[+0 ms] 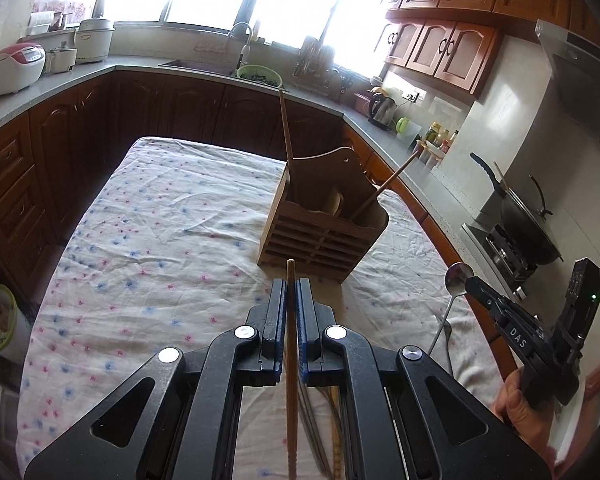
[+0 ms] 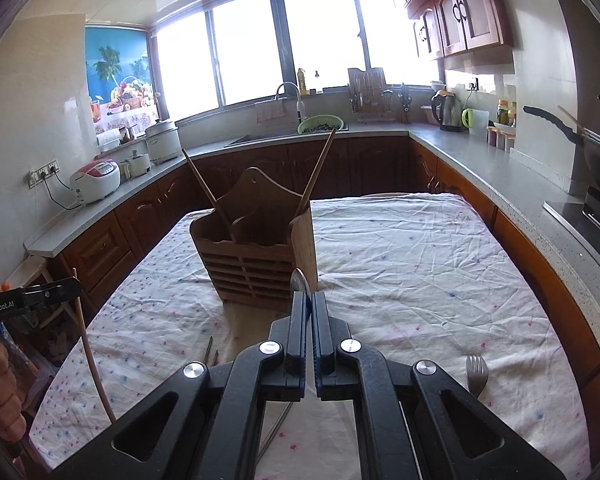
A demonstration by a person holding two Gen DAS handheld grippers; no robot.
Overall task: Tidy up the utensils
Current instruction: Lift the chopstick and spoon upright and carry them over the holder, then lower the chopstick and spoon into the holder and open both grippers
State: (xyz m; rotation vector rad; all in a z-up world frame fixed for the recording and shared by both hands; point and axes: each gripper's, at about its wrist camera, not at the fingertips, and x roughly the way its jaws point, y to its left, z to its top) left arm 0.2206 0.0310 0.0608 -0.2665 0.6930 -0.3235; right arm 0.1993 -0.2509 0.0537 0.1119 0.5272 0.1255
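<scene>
A wooden utensil holder stands on the flowered tablecloth with two wooden sticks leaning out of it. My left gripper is shut on a wooden chopstick, held above the cloth just short of the holder; it also shows in the right wrist view. My right gripper is shut on a metal spoon, its bowl poking up between the jaws, near the holder's front right corner. The spoon and right gripper show at the right of the left wrist view.
A metal fork lies on the cloth at the right. Metal chopsticks lie on the cloth under my grippers. Counters with rice cookers, a sink, a kettle and a wok surround the table.
</scene>
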